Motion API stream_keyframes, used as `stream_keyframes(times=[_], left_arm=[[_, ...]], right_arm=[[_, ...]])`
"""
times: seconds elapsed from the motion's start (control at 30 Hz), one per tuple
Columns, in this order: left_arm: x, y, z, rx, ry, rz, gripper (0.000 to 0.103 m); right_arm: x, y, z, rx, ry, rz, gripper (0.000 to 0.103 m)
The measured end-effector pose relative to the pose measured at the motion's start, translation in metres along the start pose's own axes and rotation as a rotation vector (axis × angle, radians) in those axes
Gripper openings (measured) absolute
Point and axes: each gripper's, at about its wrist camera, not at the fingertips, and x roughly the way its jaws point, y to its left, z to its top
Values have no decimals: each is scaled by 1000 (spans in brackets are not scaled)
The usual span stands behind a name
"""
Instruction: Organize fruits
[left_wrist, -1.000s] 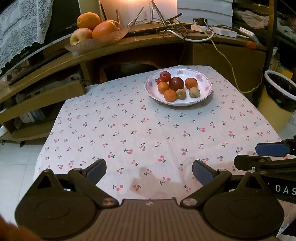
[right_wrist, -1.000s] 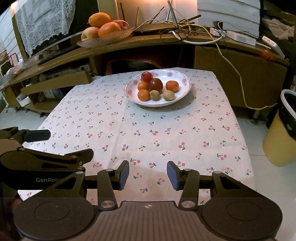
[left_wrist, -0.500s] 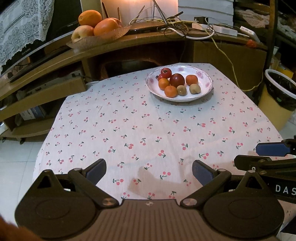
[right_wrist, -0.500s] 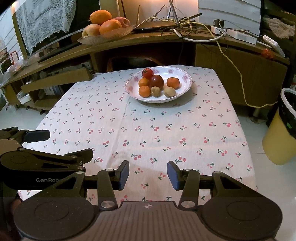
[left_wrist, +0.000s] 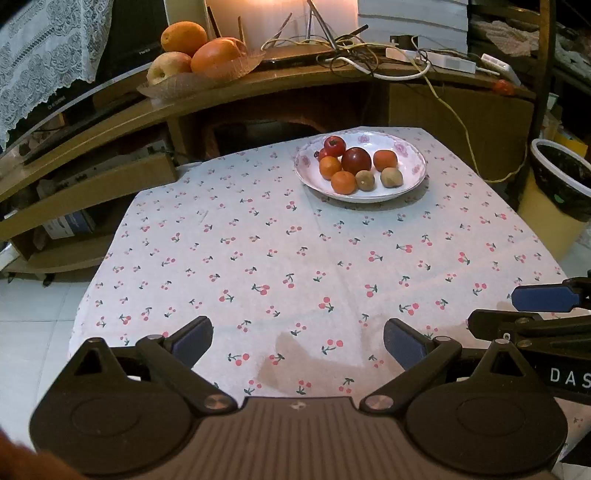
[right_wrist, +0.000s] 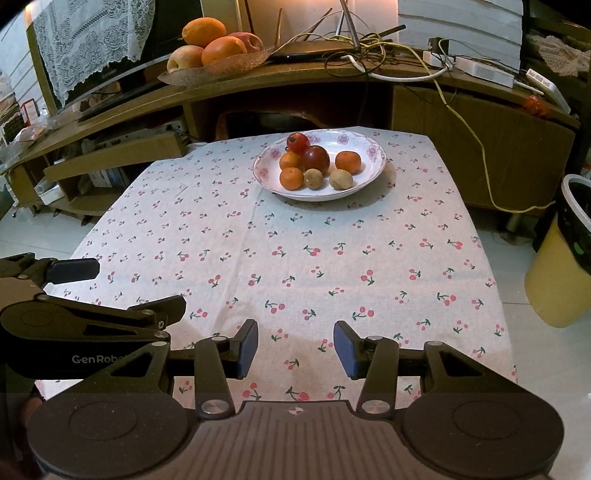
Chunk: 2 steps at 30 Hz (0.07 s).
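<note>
tablecloth (left_wrist: 295, 258): white, red cherry print | plate (left_wrist: 413, 171): white, pink flowers | tomato (left_wrist: 334, 145): red | apple (left_wrist: 356, 160): dark red | tangerines (left_wrist: 343, 182): orange | kiwis (left_wrist: 391, 176): brown | bin (right_wrist: 554, 280): yellow | gripper pads (right_wrist: 246, 349): blue

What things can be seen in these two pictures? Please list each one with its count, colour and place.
plate: one, white with pink flowers, far end of the table
small oranges: three, orange, in the plate
tomato: one, red, back of the plate
dark red fruit: one, middle of the plate
brown fruits: two, front of the plate
tablecloth: one, white with red cherries, covering the table
fruit dish: one, brownish, on the wooden shelf, holding larger oranges and apples
cables: several, tangled on the shelf
bin: one, yellow, floor at the right
left tongs: open, empty, over the near edge
right tongs: open, empty, over the near edge
</note>
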Motion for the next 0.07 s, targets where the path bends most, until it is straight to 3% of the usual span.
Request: stream_keyframes(times=[0.07], left_arm=[[0, 0, 0, 0, -2, 2, 103]], right_arm=[[0, 0, 0, 0, -2, 0, 47]])
